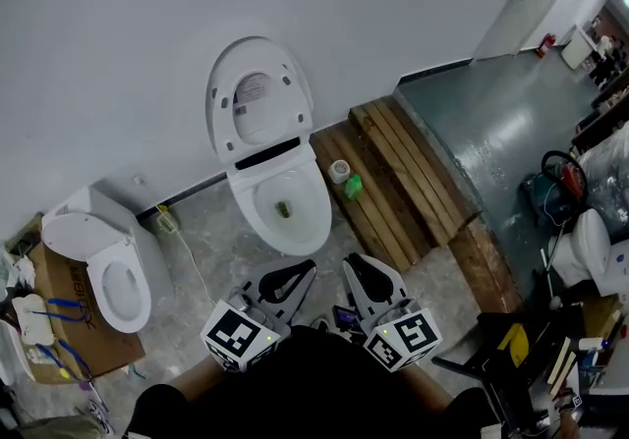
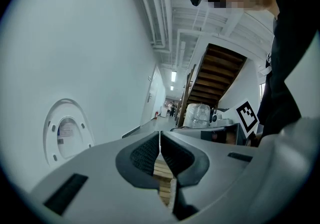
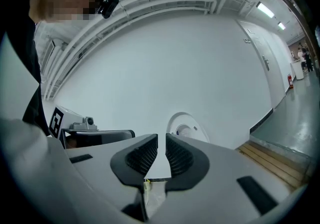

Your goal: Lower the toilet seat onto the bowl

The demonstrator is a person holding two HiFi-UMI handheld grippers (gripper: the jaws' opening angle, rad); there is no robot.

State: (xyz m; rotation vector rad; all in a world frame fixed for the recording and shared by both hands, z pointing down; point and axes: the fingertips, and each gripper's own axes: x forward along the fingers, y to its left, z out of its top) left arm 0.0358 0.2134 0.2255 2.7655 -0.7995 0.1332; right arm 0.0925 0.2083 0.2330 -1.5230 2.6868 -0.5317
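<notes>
A white toilet stands against the wall, its seat and lid (image 1: 257, 103) raised upright above the open bowl (image 1: 285, 206). Both grippers hover side by side just in front of the bowl's near rim, touching nothing. My left gripper (image 1: 303, 270) is shut and empty, and so is my right gripper (image 1: 352, 264). In the left gripper view the shut jaws (image 2: 160, 140) point past the raised seat (image 2: 67, 133), which lies to their left. In the right gripper view the jaws (image 3: 161, 143) stand almost together, with the raised seat (image 3: 184, 128) just beyond them.
A second white toilet (image 1: 108, 270) stands at the left, next to a cardboard box (image 1: 69, 334). Wooden planks (image 1: 413, 182) lie to the right of the bowl, with a tape roll (image 1: 339, 171) and a green object (image 1: 353, 187) on them. Clutter fills the far right.
</notes>
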